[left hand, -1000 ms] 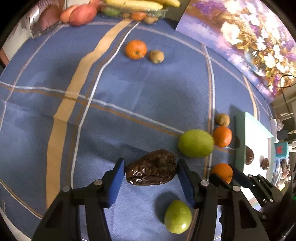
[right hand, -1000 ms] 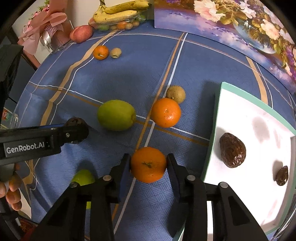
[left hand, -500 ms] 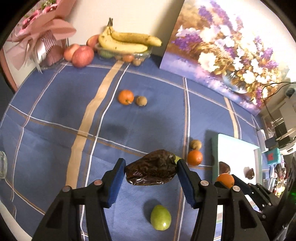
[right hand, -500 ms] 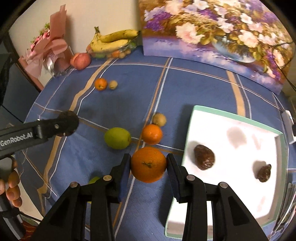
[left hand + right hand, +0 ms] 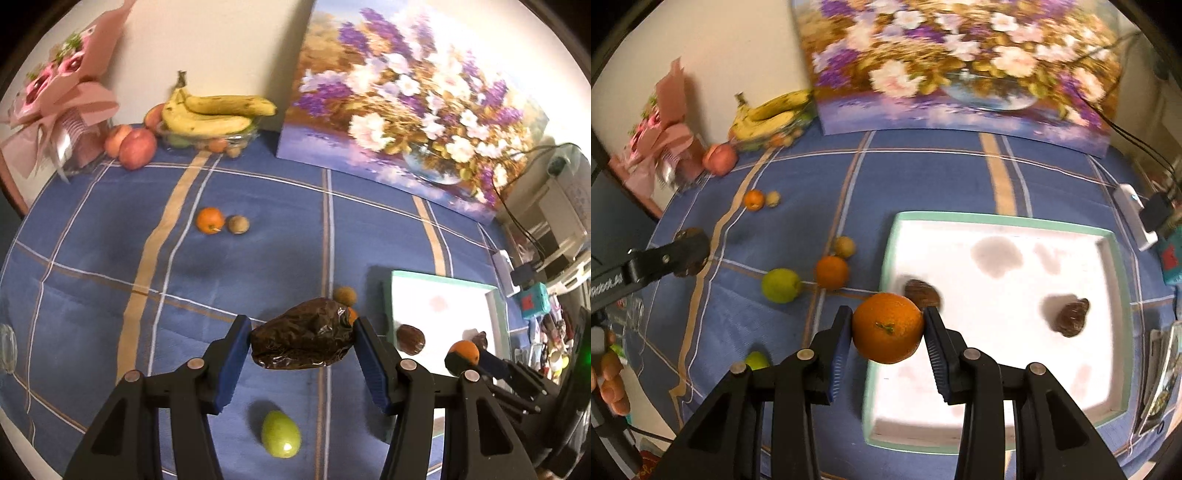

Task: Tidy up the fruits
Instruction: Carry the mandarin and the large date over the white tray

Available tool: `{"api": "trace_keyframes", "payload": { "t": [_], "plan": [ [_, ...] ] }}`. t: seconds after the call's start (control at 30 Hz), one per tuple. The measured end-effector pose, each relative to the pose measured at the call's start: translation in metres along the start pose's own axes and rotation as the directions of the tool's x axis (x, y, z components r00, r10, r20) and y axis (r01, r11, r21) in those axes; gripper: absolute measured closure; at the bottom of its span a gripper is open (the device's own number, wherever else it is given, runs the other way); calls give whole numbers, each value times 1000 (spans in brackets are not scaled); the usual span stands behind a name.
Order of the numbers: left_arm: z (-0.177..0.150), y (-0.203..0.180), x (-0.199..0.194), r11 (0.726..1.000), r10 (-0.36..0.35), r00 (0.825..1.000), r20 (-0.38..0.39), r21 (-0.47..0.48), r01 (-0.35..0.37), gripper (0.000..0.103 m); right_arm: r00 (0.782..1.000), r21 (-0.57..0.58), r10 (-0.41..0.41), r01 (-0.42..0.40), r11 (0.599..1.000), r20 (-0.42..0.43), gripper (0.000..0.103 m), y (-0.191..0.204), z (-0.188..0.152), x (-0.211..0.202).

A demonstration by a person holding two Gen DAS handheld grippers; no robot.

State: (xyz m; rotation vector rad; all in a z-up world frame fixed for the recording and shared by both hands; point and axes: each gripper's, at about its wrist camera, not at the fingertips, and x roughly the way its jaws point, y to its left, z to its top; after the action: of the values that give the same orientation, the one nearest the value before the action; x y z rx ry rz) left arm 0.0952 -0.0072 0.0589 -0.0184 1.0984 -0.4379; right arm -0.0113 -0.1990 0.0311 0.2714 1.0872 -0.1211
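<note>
Left gripper (image 5: pixel 301 345) was clamped on the wrinkled dark fruit (image 5: pixel 303 341), right gripper (image 5: pixel 886 332) on the orange (image 5: pixel 887 327) above the tray's (image 5: pixel 997 218) near-left rim. We judged the orange firm and round, best pinched at its widest; the dark fruit soft, easily squashed.

Orange (image 5: pixel 887 327) in R gripper (image 5: pixel 888 345)

I see a matt, finely woven blue cloth (image 5: pixel 258 266) over the table, while the dark fruit (image 5: pixel 303 341) in my left gripper (image 5: pixel 300 363) looks wrinkled and glossy, as if wrapped in shiny film. The orange (image 5: pixel 888 326) in my right gripper (image 5: pixel 886 349) has a dimpled, slightly shiny peel against ribbed blue pads (image 5: pixel 839 356) on matt black plastic with metal rivets. The tray (image 5: pixel 997 218) looks smooth and white with a pale green rim, and the green fruit (image 5: pixel 280 434) gleams smooth.
</note>
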Motion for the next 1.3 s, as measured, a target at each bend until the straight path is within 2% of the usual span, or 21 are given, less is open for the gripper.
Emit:
{"api": "trace_keyframes", "payload": {
  "t": [0.27,0.63,0.97,1.3],
  "plan": [
    [-7,-43,4,994,-17,1000,-12,104,19,43,998,74,-56,55,996,15,62,-40,0,-10],
    [-22,-96,11,972,-28,999,-40,231,37,43,993,171,-119,115,979,15,62,-98,-10,-23],
    [-46,-144,23,935,-30,996,-87,351,59,43,988,236,-155,147,961,14,62,-133,-21,-34],
    [-68,-173,38,899,-8,992,-129,434,64,43,982,282,-187,175,944,19,62,-156,-26,-44]
  ]
}}
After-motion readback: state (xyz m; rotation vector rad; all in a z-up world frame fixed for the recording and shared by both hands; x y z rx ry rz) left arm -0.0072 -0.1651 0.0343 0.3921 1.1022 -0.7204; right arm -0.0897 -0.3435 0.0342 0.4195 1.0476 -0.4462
